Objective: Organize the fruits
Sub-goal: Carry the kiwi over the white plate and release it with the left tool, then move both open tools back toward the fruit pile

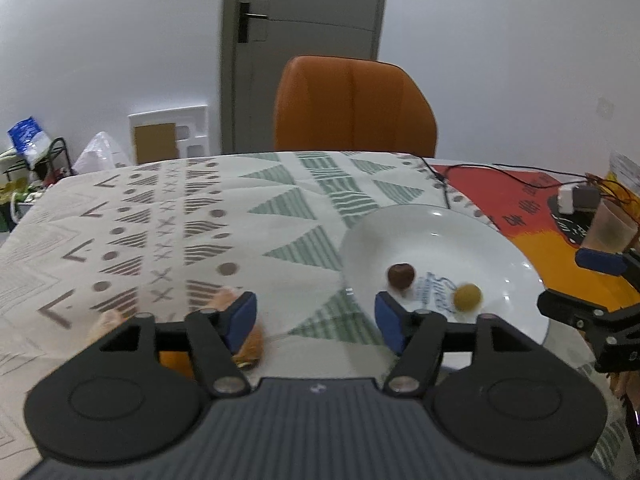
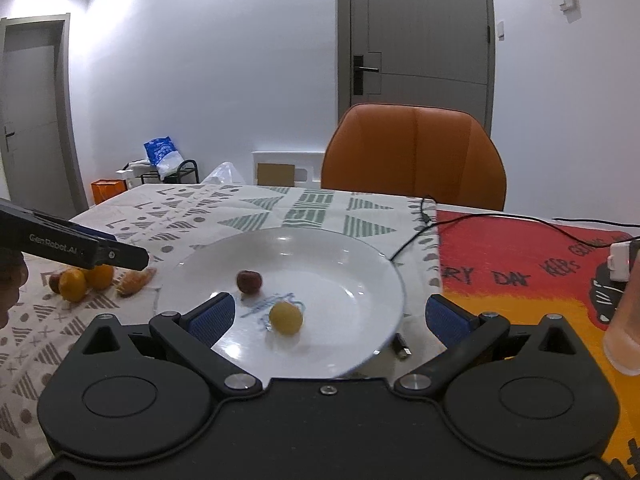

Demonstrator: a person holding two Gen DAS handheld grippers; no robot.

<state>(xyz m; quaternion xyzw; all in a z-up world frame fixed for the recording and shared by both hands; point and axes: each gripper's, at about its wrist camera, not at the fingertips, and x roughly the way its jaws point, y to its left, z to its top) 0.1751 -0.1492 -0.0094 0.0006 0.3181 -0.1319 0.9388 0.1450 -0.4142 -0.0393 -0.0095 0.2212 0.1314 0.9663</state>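
Your left tongs (image 1: 316,322) sit at the bottom centre of the left wrist view, their blue pads parted about halfway with nothing between them, only the patterned cloth of the worktop (image 1: 168,216). Your right tongs (image 2: 327,316) stand wide open at the bottom of the right wrist view, also empty, the pads flanking the near rim of the white plate (image 2: 352,264).

The plate lies in the middle of that view. On it rest a dark red fruit (image 2: 249,281), left of centre, and a yellow fruit (image 2: 285,317) nearer the camera, close together but apart.

At the left edge of the right wrist view, on the cloth beside the plate, a cluster of orange fruits (image 2: 86,280) lies under the tip of the left tongs. In the left wrist view that cluster is mostly hidden behind the left finger and blurred.

An orange chair (image 2: 414,156) stands behind the worktop, upper right.
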